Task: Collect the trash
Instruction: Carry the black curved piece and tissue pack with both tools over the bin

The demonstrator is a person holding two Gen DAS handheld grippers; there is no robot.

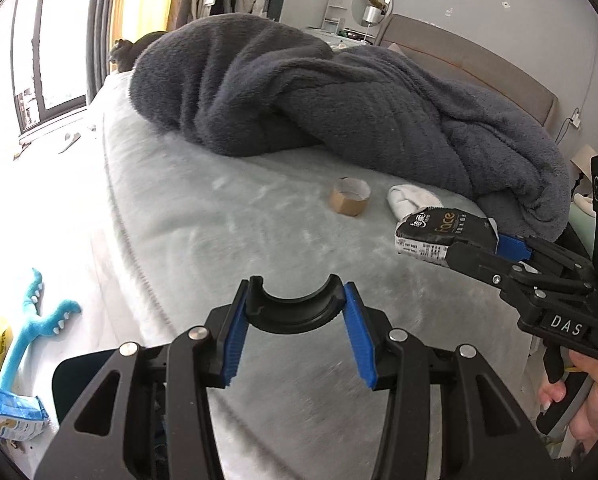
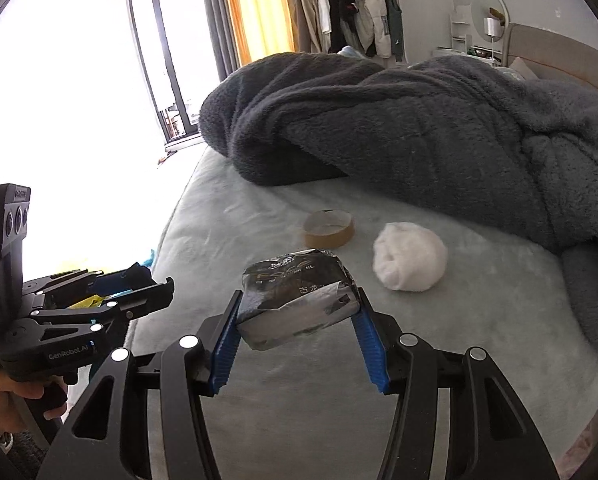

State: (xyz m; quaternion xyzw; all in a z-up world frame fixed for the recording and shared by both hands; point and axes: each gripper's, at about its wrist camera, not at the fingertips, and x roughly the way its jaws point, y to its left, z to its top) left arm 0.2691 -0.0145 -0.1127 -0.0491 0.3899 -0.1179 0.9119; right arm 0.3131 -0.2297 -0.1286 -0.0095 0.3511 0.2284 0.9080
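The right gripper (image 2: pixel 299 312) is clamped on a small black and silver tissue pack (image 2: pixel 299 300). Both blue pads (image 2: pixel 227 344) press on its two short ends, and the pack hangs in the air above the pale bed cover (image 2: pixel 459 360), tipped a little. It looks soft and squashy, so the person should keep the squeeze even. Too little and it may slip out; a lot more would only crush it.

The left gripper (image 1: pixel 297 320) holds nothing. Its jaws stand a little way apart, with bare bed cover showing between them.

Two more bits of trash lie on the bed, near the edge of the big grey fluffy blanket (image 1: pixel 339 92). One is an empty brown tape roll (image 1: pixel 350 196), standing on its flat side. Just beside it is a crumpled white wad (image 2: pixel 410 256), maybe tissue or cloth; it is hard to tell which.

No bin shows in either view, so where the pack should go cannot be told. A good way is to carry the pack level and slowly, and keep it clear of the blanket. The empty left gripper could go for the tape roll. It would need to open wider first, then close across the ring's sides.
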